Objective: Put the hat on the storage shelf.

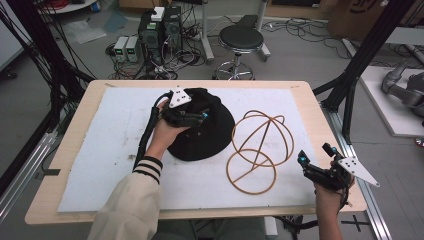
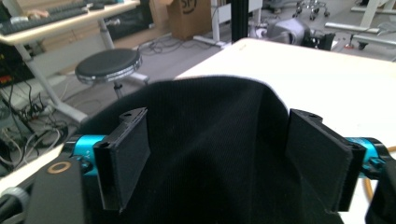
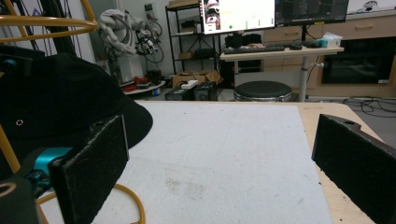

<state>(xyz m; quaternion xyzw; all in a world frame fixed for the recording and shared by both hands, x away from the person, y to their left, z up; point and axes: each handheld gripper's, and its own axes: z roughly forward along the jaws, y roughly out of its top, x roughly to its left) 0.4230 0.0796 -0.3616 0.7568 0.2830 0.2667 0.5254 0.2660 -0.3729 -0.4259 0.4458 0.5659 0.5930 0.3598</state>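
So your left gripper [image 1: 192, 116] sits on top of the soft black cloth bucket hat [image 1: 210, 140], near the middle of the white foam mat [image 1: 115, 145]. Its jaws stand wide, one on each side of a hump of black cloth, as the left gripper view shows. The pads [image 2: 128, 156] are not pressing the cloth yet, so the hat is not held. You come from above, I think, because the top of the hat is the easy part to pinch and lift.

Just right of the hat lies the round yellow wire hat frame [image 1: 257, 150], tipped on its side, with its ring flat on the mat. The hat brim comes very close to the wire, maybe touching it. The frame looks like the place the hat should go, so it waits close by.

Your right gripper [image 1: 320, 167] hovers near the right edge of the pale wooden table [image 1: 310, 105], well apart from the hat. Its jaws are wide and hold nothing.

You have lots of bare mat to the left and in front of the hat. On the right, watch the wire and the table edge.
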